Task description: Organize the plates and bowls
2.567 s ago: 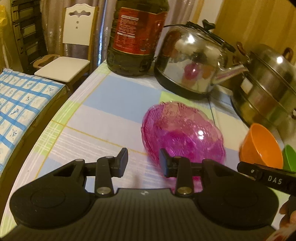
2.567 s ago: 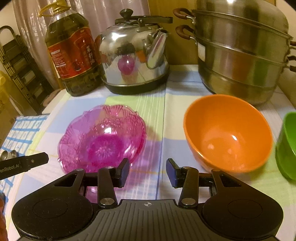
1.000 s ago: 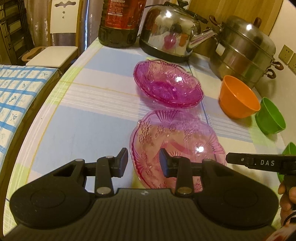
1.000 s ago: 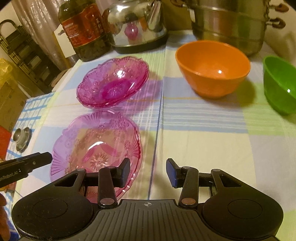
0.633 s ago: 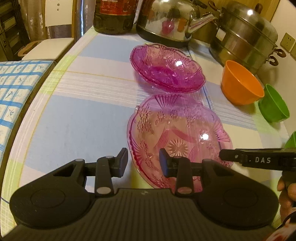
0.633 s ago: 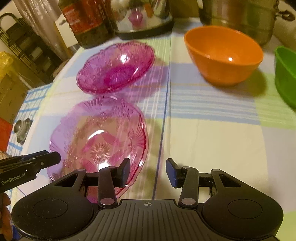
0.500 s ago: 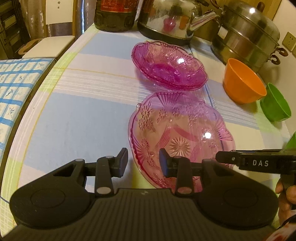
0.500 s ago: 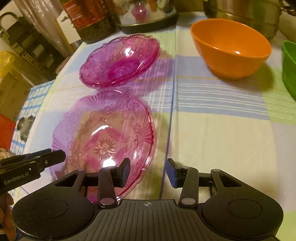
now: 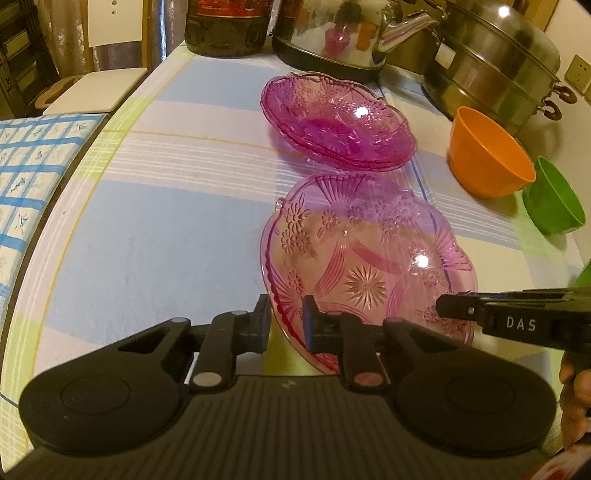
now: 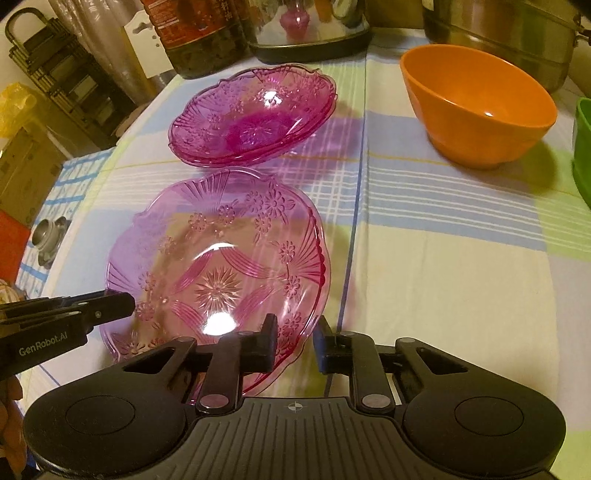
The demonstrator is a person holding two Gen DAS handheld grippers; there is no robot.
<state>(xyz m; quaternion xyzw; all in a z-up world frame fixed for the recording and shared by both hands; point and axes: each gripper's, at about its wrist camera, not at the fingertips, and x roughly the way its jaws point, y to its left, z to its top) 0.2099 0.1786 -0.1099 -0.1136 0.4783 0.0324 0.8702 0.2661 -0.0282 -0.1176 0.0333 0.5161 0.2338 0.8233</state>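
Observation:
A pale pink glass plate (image 9: 369, 258) (image 10: 218, 266) lies on the checked tablecloth (image 9: 166, 221) near the front. Behind it stands a stack of darker magenta glass plates (image 9: 336, 122) (image 10: 255, 114). An orange bowl (image 9: 487, 155) (image 10: 476, 103) and a green bowl (image 9: 554, 203) (image 10: 583, 144) stand to the right. My left gripper (image 9: 286, 325) is open, its fingers astride the pale plate's near left rim. My right gripper (image 10: 295, 341) is open, its fingers astride the plate's near right rim. Each gripper shows in the other's view.
A steel kettle (image 9: 332, 33), an oil bottle (image 9: 229, 26) and a stacked steel steamer pot (image 9: 495, 62) stand along the table's far side. A chair (image 9: 92, 88) and a blue checked surface (image 9: 33, 166) lie past the left edge.
Both grippers have pulled back from the far plates and come down to the pale plate. Their jaws have narrowed and now straddle its near rim on both sides.

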